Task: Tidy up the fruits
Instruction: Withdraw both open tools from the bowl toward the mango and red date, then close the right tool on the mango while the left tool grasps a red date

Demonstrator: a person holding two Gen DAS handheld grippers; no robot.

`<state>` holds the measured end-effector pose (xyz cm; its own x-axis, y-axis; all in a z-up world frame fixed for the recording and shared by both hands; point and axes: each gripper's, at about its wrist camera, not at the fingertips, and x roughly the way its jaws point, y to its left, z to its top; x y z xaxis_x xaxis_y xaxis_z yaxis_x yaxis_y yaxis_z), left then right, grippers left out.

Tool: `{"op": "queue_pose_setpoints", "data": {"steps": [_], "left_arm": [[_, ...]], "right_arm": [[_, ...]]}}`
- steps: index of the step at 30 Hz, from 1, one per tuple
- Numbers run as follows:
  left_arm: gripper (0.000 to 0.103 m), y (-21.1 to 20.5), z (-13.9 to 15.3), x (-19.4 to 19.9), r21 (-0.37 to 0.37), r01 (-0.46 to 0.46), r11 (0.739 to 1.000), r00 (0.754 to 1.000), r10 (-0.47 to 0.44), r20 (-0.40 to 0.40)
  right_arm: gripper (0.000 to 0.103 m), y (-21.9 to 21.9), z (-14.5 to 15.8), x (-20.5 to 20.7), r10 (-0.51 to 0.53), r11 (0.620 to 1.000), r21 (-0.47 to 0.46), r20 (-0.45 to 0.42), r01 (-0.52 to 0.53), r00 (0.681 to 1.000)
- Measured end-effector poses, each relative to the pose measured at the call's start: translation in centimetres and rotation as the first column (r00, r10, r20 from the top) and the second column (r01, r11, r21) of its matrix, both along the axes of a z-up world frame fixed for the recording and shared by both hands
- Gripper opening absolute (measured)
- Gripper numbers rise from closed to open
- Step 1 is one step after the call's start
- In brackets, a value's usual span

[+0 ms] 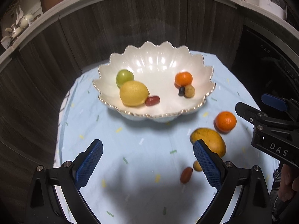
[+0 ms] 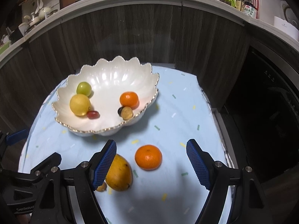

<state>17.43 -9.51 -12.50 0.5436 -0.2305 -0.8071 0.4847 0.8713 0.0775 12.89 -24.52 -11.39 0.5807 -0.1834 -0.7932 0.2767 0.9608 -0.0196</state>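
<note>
A white scalloped bowl (image 1: 203,85) (image 2: 149,80) holds a lemon (image 1: 133,93) (image 2: 80,104), a green fruit (image 1: 124,77) (image 2: 84,88), a tangerine (image 1: 183,78) (image 2: 129,99) and several small fruits. On the blue cloth lie a second tangerine (image 1: 225,121) (image 2: 148,157), a mango (image 1: 211,140) (image 2: 120,175), a red date (image 1: 186,175) and a small brown fruit (image 1: 196,165) (image 2: 101,187). My left gripper (image 1: 147,160) is open, its right finger in front of the mango. My right gripper (image 2: 151,164) is open above the loose tangerine, which lies between its fingers.
The pale blue cloth (image 1: 130,140) (image 2: 177,112) covers a small table that drops off at left and right. Dark wood cabinet fronts (image 1: 130,22) stand behind it, under a counter with bottles (image 2: 248,5) and kitchenware. A dark appliance (image 2: 265,102) is at the right.
</note>
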Motion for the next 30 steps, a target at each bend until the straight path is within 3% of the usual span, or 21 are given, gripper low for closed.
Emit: {"op": "queue_pose_setpoints", "data": {"steps": [12,30], "left_arm": [[0.083,-0.2,-3.3,-2.6,0.031,0.057,0.998,0.996,-0.055,-0.069],[0.066,-1.7,-6.5,-4.2,0.034,0.134,0.99,0.985,-0.129,-0.119]], "right_arm": [[0.078,0.8,-2.4,-1.7,0.067,0.998,-0.007,-0.042,-0.067,0.997],[0.077,1.9,-5.0,-1.0,0.162,0.985,0.08,-0.09,-0.155,0.983]]}}
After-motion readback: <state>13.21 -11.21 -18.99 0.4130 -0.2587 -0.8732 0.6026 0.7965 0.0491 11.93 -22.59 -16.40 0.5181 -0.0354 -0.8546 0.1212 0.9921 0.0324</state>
